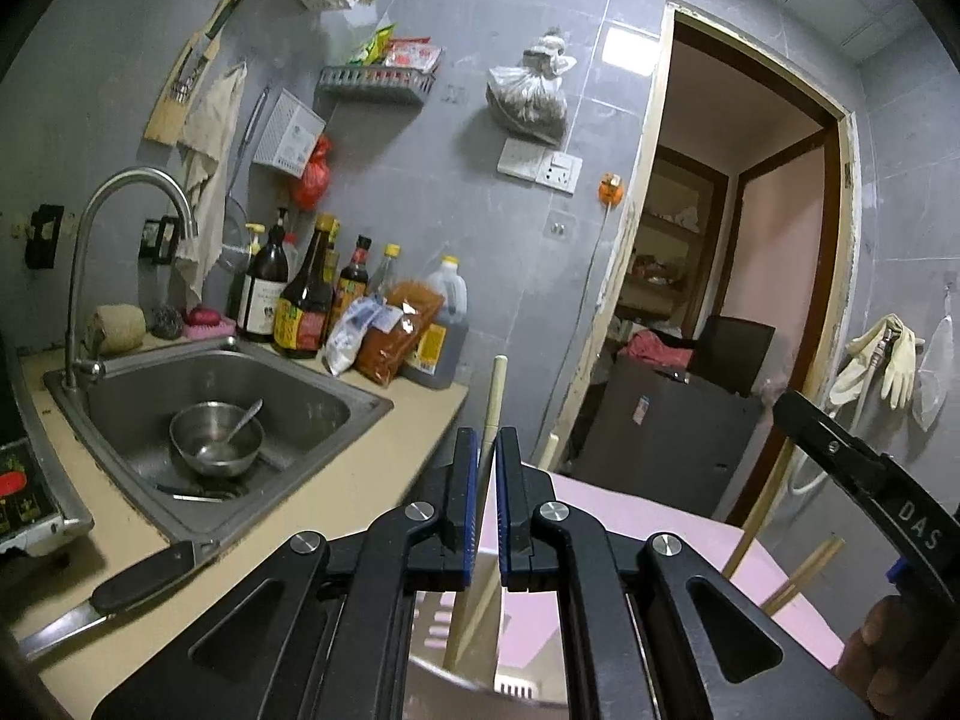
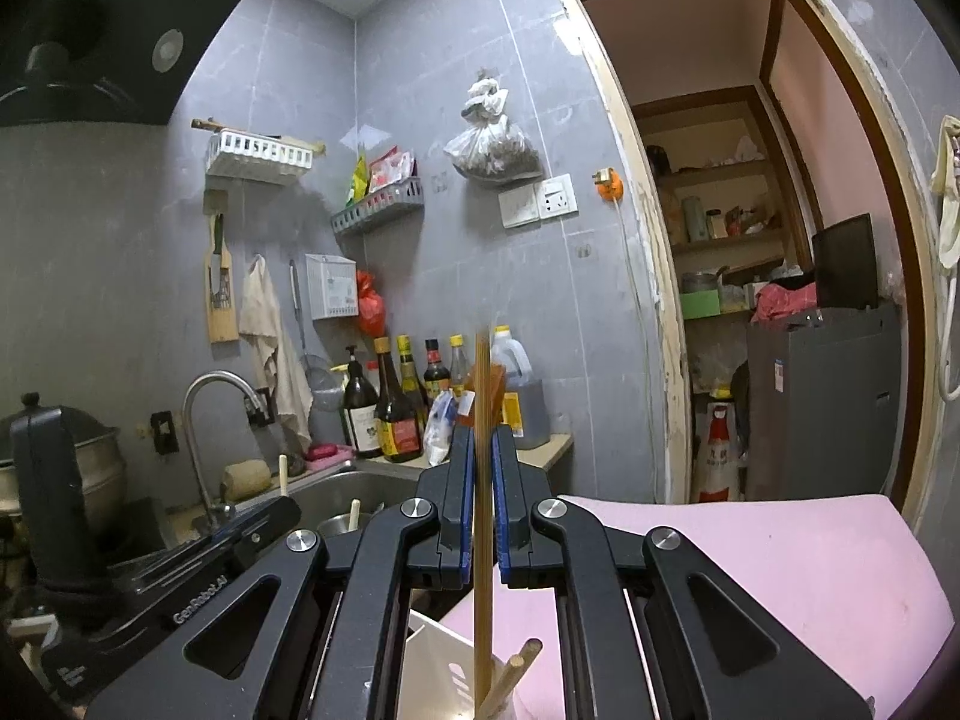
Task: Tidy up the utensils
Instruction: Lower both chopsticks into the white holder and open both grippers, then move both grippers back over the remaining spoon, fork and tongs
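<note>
Blue-padded jaws of the left gripper (image 1: 486, 498) were closed on a pale chopstick (image 1: 495, 396), which stood between the pads, its upper end rising above the fingertips and its lower length dropping behind them toward a white slotted holder (image 1: 444, 618) below. The right gripper (image 2: 483, 498) was likewise clamped on a darker wooden chopstick (image 2: 482, 384), held upright between its pads, the tip above the jaws and the shaft running down into the white holder (image 2: 438, 660) beneath, where another chopstick (image 2: 510, 678) leaned at a slant just right of it. A pink board (image 2: 750, 570) lay under and to the right of both pairs of jaws. Left of the left jaws and lower sat a steel sink (image 1: 336, 402) with a metal bowl (image 1: 210, 444) and a spoon (image 1: 246, 417) in it, and a black-handled knife (image 1: 138, 582) lay on the beige counter (image 1: 336, 504) near the left finger. Sauce bottles (image 1: 300, 300) crowded the counter beyond the sink. To the right of the left jaws two more chopsticks (image 1: 801, 576) slanted beside the other gripper's black body.
</note>
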`<state>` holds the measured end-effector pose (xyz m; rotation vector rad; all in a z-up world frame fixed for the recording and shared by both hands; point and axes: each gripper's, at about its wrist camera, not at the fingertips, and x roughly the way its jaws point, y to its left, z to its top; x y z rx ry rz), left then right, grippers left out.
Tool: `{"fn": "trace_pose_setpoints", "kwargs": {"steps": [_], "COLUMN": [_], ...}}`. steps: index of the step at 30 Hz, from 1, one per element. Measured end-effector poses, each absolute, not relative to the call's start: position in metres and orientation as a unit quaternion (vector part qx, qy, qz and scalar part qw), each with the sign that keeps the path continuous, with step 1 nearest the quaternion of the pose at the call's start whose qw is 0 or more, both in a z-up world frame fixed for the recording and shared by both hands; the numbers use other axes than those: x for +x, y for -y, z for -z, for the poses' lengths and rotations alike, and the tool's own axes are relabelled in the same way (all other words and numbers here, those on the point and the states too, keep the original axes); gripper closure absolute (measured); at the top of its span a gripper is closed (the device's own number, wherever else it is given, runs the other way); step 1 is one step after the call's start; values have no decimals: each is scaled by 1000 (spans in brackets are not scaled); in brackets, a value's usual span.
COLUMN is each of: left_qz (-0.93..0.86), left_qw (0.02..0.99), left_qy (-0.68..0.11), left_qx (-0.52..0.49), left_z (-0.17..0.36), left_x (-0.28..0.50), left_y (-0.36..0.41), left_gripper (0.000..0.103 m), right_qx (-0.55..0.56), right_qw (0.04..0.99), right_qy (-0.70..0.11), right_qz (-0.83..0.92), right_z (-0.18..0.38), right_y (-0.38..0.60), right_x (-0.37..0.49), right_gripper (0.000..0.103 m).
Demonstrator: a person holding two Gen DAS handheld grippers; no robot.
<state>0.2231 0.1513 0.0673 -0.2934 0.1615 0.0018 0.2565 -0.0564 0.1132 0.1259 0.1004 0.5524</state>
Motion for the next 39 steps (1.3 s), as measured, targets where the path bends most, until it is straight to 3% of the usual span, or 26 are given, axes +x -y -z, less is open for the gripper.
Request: {"fn": "trace_pose_setpoints", "kwargs": {"steps": [10, 13, 20, 24, 30, 33, 35, 39], "left_qz": [9, 10, 10, 11, 20, 28, 35, 49], "left_qw": [984, 984, 985, 986, 988, 989, 990, 990], "left_qy": [-99, -101, -92, -87, -83, -79, -70, -60], "left_qx": [-147, -147, -145, -142, -131, -123, -119, -119], "left_z": [-73, -75, -85, -93, -104, -109, -111, -112], "left_x": [215, 211, 203, 197, 188, 182, 176, 169], "left_y": [-151, -151, -147, -142, -128, -118, -111, -94], "left_gripper": [97, 89, 76, 69, 45, 29, 16, 7], "right_qx": [56, 54, 43, 37, 21, 20, 19, 18], "right_qw": [957, 957, 960, 964, 970, 973, 975, 979], "right_qy": [-62, -60, -48, -36, -19, -17, -16, -16], "right_qz": [-278, -280, -271, -262, -242, -231, -222, -202], "right_z": [-112, -114, -122, -128, -136, -137, -138, -138], "right_y": [55, 56, 61, 69, 93, 110, 122, 148], "right_x": [256, 254, 250, 245, 230, 223, 218, 208], "right_gripper": [94, 83, 80, 67, 45, 30, 27, 17]}}
